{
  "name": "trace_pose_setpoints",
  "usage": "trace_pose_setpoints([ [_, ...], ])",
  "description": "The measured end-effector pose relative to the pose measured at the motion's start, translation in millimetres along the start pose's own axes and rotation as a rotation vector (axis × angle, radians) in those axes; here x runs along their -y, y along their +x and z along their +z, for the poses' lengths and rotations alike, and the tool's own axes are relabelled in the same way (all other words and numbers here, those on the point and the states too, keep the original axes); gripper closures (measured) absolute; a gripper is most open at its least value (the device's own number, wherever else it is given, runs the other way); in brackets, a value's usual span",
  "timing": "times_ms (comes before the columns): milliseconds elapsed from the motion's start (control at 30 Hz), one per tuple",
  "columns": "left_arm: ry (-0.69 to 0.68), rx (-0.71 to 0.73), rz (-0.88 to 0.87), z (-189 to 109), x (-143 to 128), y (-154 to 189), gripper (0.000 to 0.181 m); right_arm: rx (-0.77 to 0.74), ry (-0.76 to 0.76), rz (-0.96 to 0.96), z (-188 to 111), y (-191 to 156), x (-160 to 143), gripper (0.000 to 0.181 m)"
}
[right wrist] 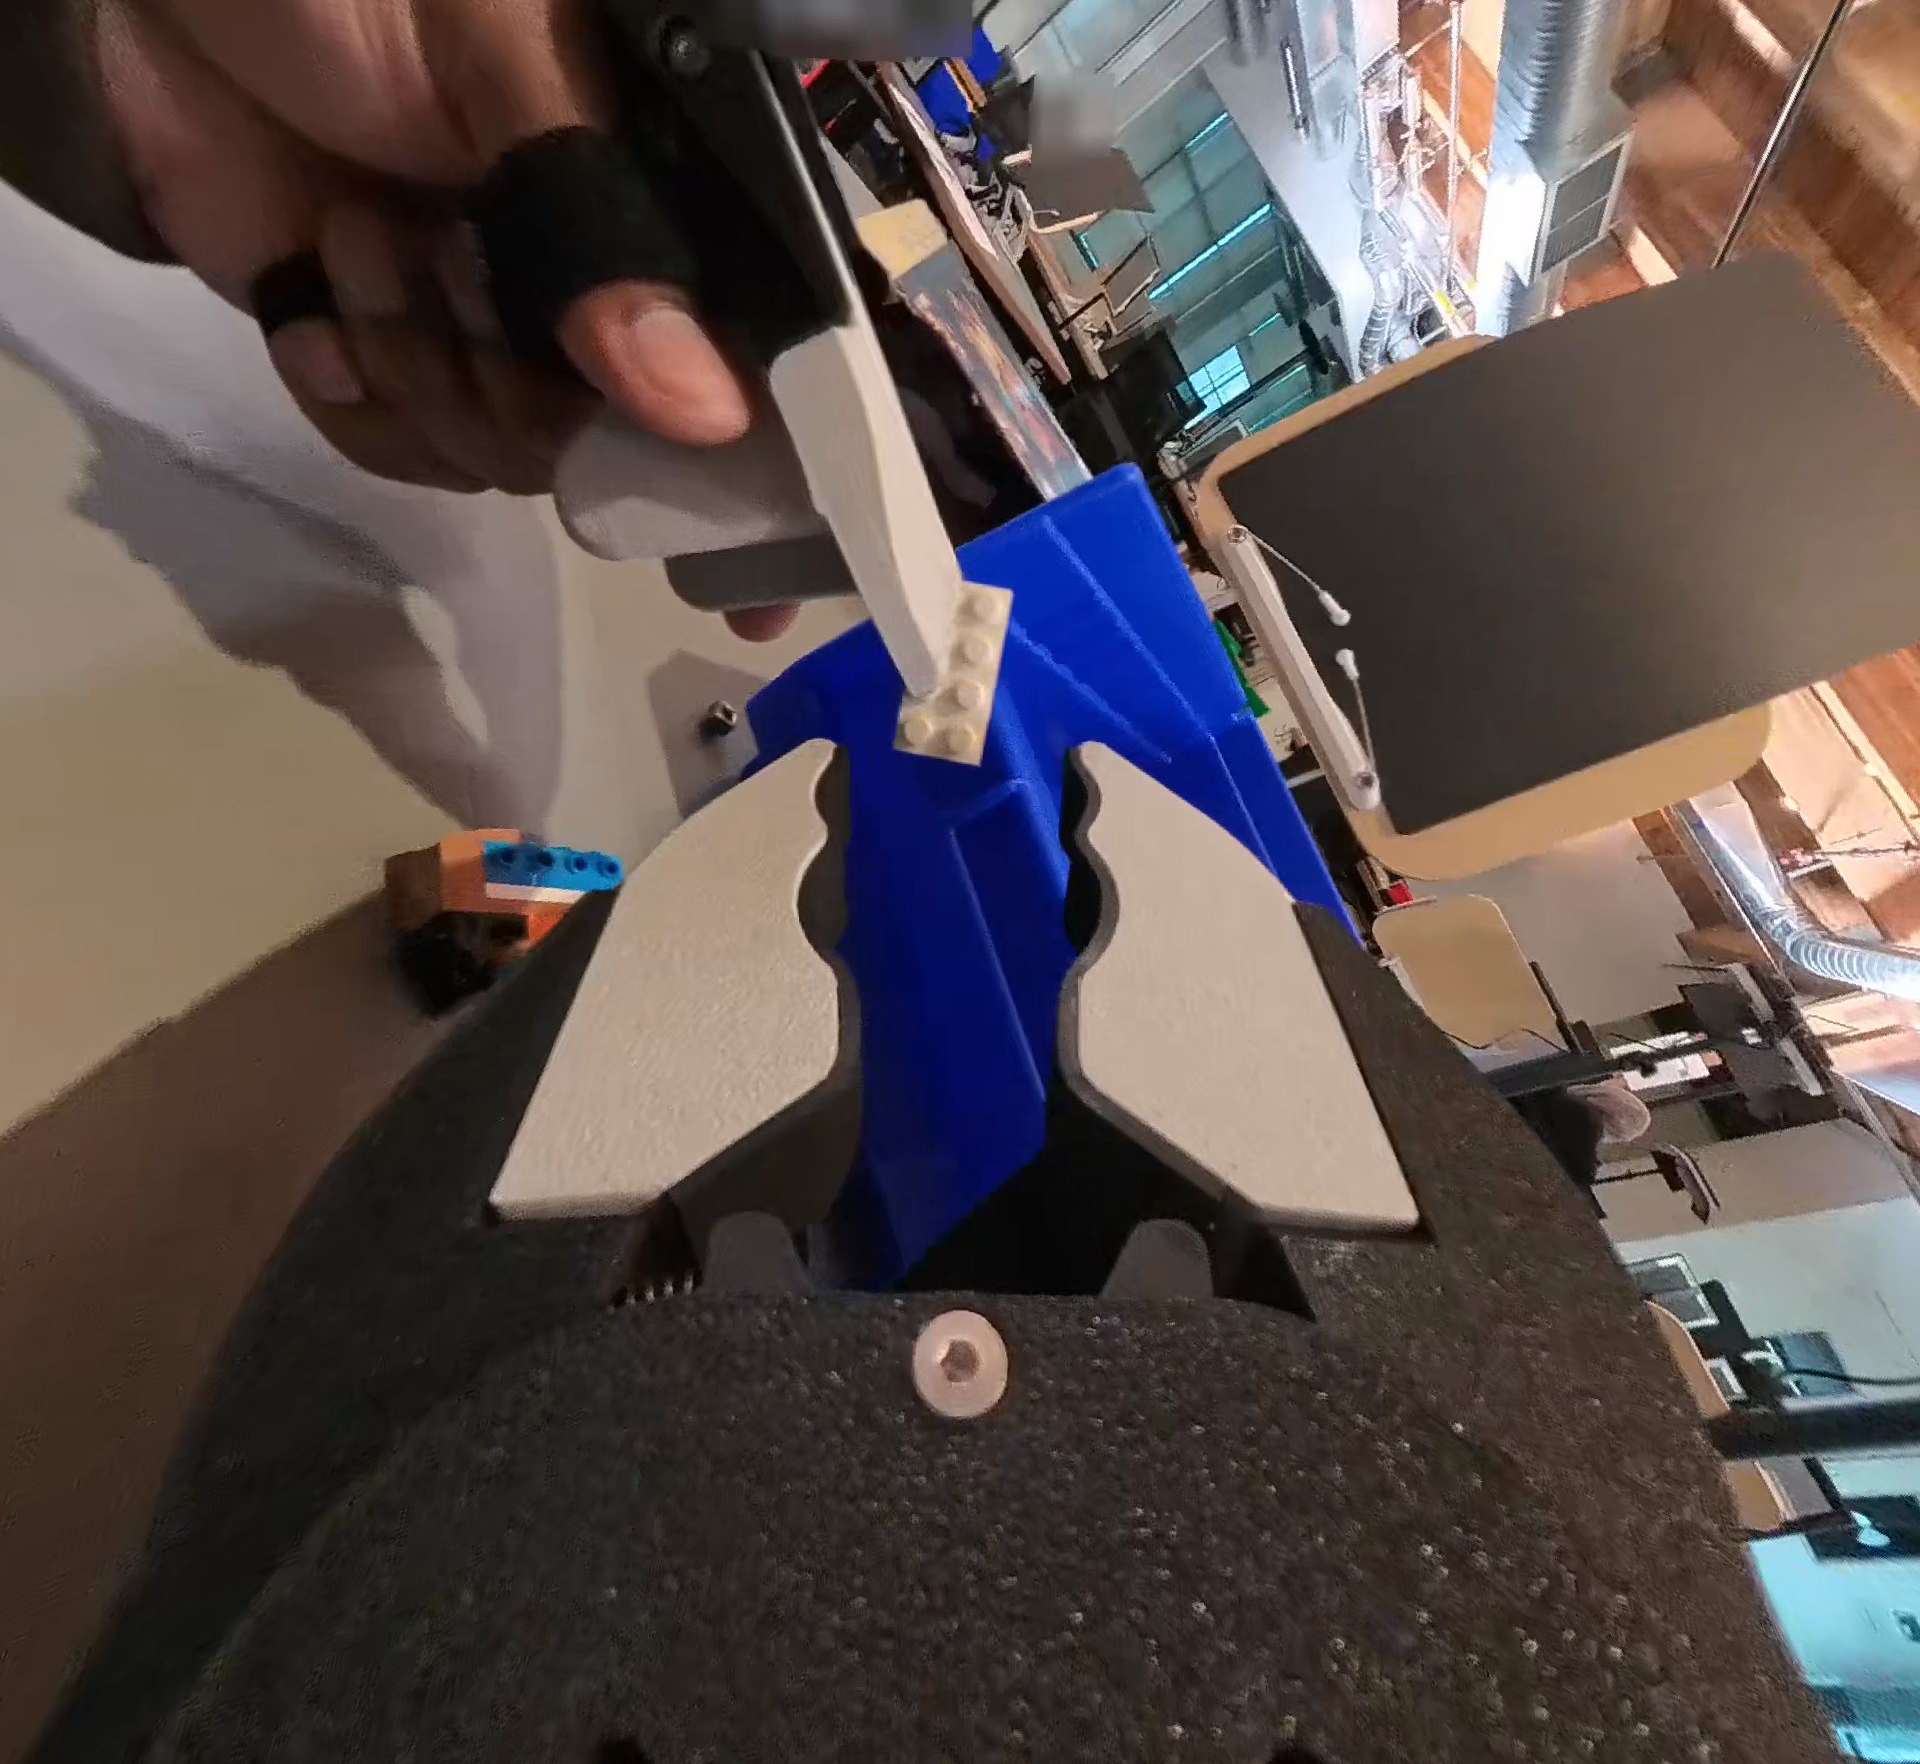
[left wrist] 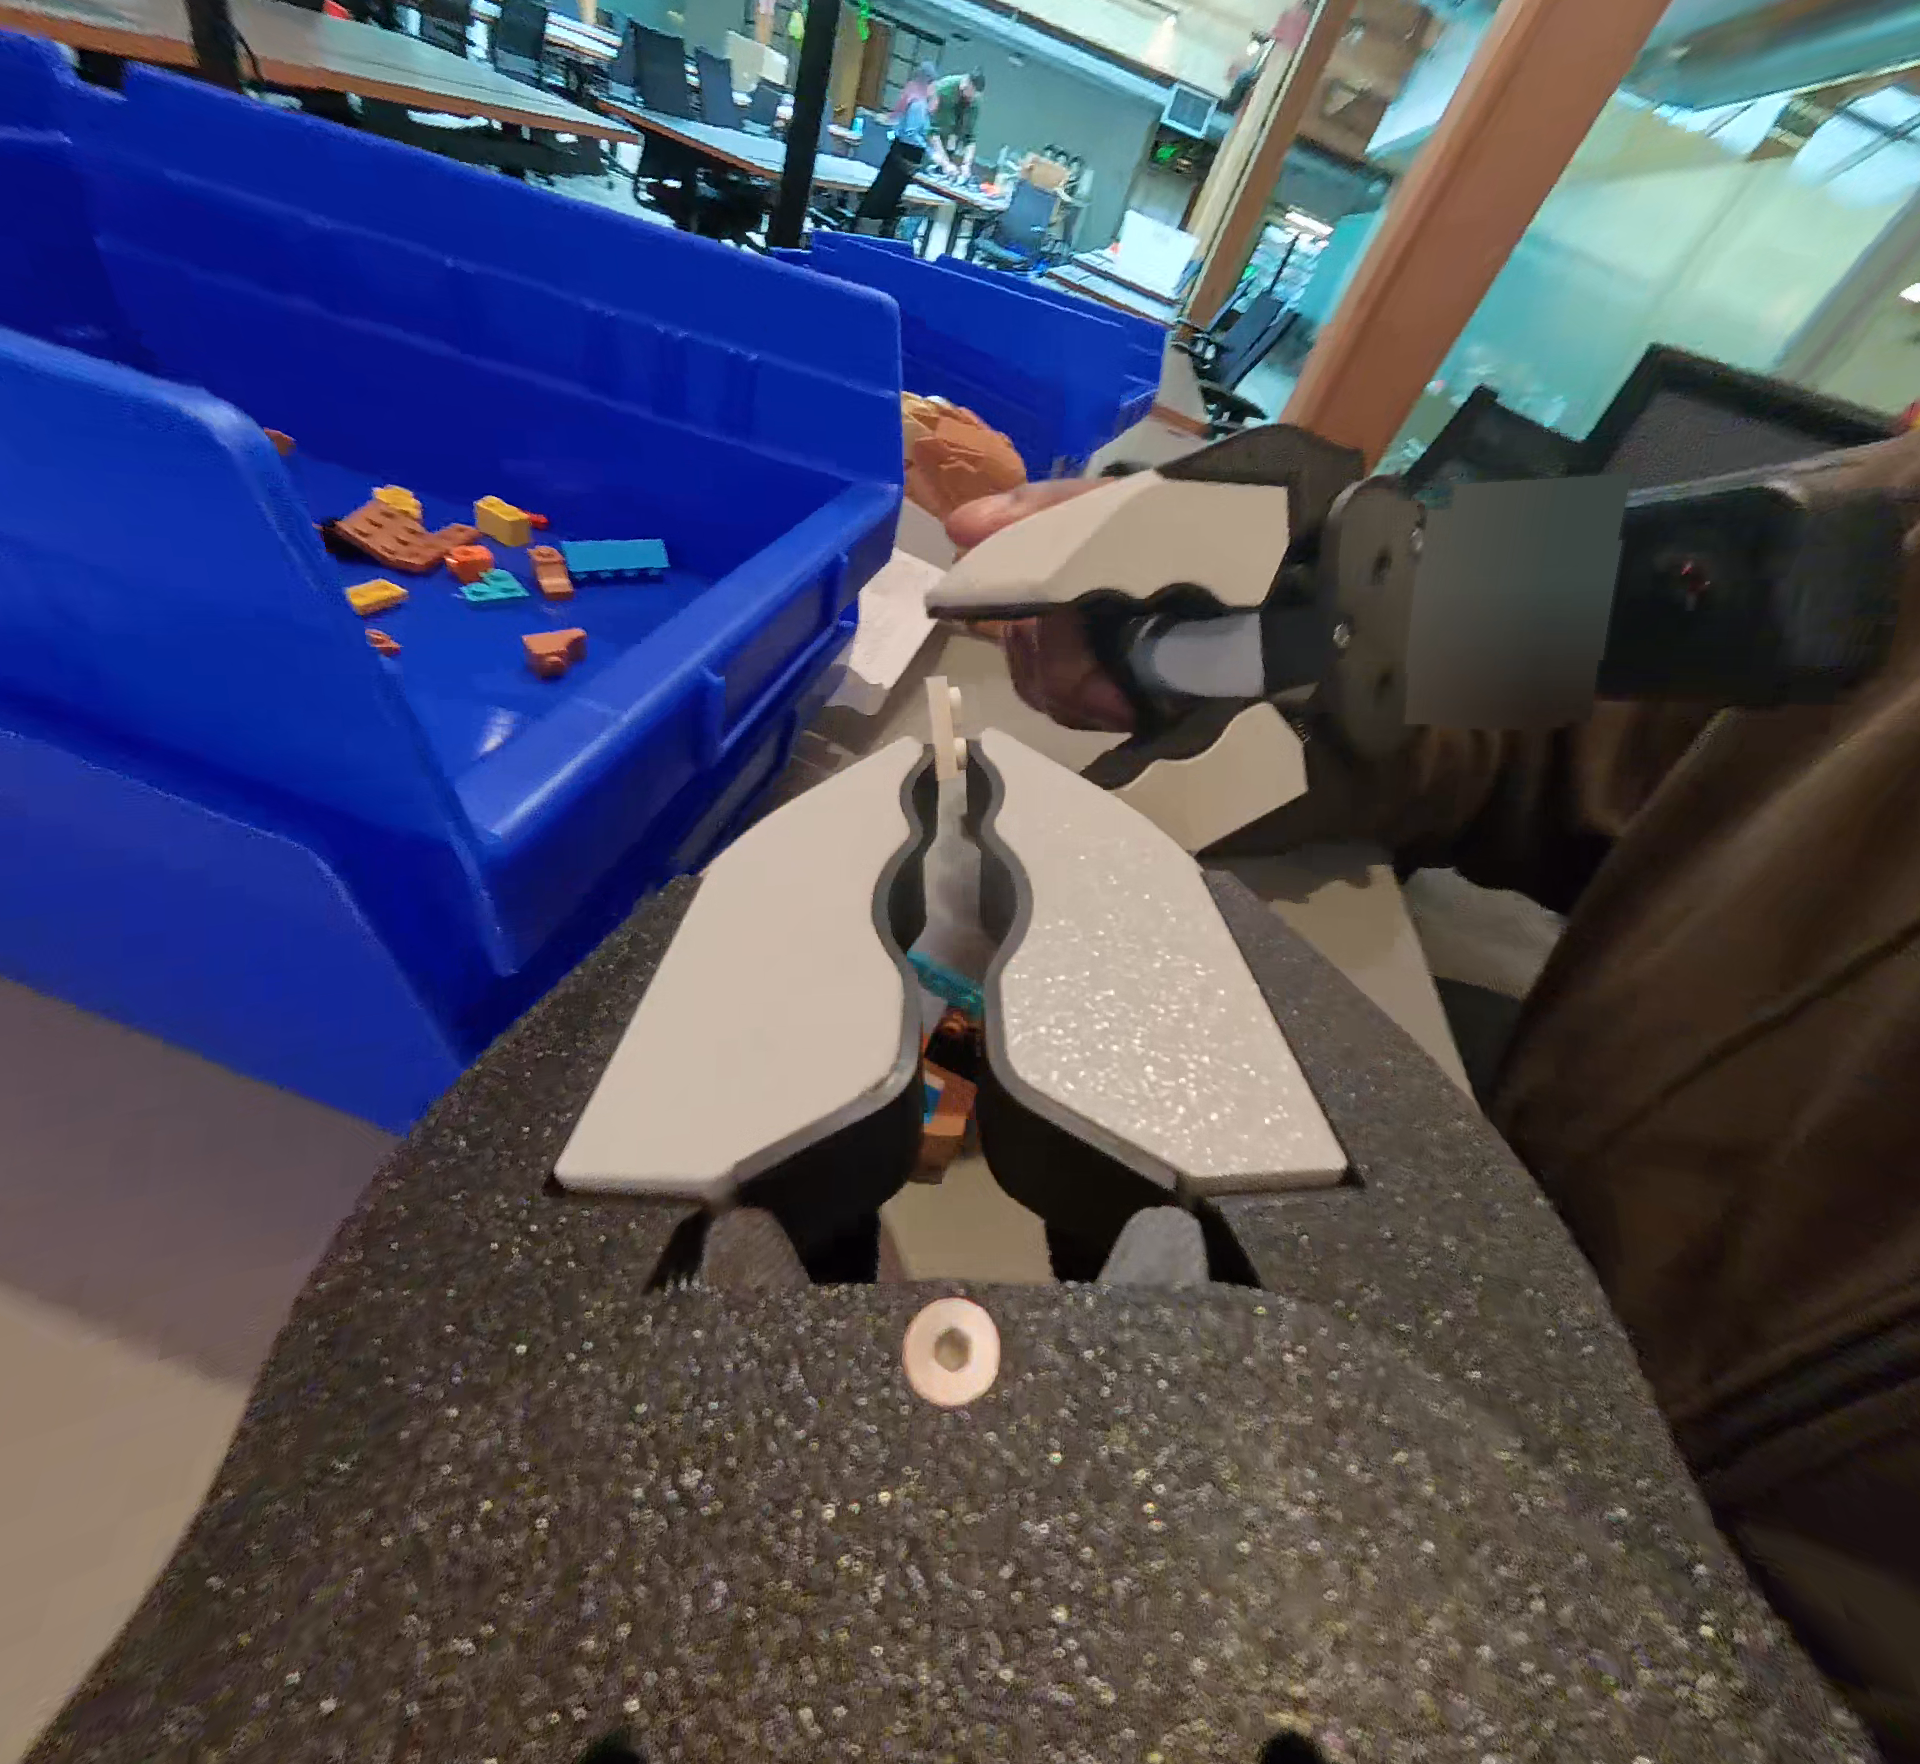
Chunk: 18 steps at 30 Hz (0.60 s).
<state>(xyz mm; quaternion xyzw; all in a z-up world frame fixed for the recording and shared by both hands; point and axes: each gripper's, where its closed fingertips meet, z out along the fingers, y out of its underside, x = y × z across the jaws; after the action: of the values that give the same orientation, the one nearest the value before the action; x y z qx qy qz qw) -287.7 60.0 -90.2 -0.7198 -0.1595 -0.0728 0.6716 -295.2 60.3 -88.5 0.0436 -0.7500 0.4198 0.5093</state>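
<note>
White studded plate (right wrist: 954,675) sits pinched edge-on in the left gripper (left wrist: 948,758), blue bin (left wrist: 499,426) at ten o'clock, right gripper (right wrist: 956,764) spread empty; thin hold risks slipping.

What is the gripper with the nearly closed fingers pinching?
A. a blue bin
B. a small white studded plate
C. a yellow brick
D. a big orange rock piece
B: the left gripper has its tips closed on the small white studded plate, seen in both views, while the right gripper is open.
</note>
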Motion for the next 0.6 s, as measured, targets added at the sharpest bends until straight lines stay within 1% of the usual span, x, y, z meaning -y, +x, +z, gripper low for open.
trace_pose_setpoints([
  [67, -0.009, -0.025, -0.018, 3, -3, 3, 0.176, 0.004, -0.006, -0.001, 2, -4, 0, 0.147],
  [167, 0.004, -0.052, -0.024, 5, -3, 8, 0.176, -0.003, -0.002, -0.018, 2, -5, 1, 0.163],
  [233, 0.029, -0.053, -0.033, 3, 3, 8, 0.175, -0.043, 0.009, -0.003, 0, 3, 3, 0.164],
  [300, 0.068, -0.019, -0.022, -1, 11, 3, 0.166, -0.173, -0.032, 0.041, -2, 33, -4, 0.164],
  [367, 0.098, 0.011, -0.014, -5, 17, -2, 0.165, -0.320, -0.153, 0.143, -4, 70, -29, 0.164],
  [400, 0.100, 0.019, -0.014, -6, 18, -3, 0.165, -0.340, -0.220, 0.198, -4, 79, -44, 0.163],
  [433, 0.091, 0.020, -0.013, -6, 16, -3, 0.165, -0.337, -0.258, 0.247, -3, 83, -55, 0.153],
  [467, 0.073, 0.019, -0.008, -4, 14, -2, 0.165, -0.325, -0.264, 0.281, -3, 83, -60, 0.147],
  [500, 0.046, 0.020, 0.001, -3, 10, -2, 0.165, -0.306, -0.249, 0.293, -3, 81, -60, 0.147],
  [567, -0.037, 0.032, 0.043, 1, -2, -2, 0.165, -0.240, -0.169, 0.257, -3, 71, -45, 0.146],
  [600, -0.098, 0.033, 0.071, 3, -11, -2, 0.165, -0.167, -0.101, 0.216, -3, 59, -32, 0.147],
])
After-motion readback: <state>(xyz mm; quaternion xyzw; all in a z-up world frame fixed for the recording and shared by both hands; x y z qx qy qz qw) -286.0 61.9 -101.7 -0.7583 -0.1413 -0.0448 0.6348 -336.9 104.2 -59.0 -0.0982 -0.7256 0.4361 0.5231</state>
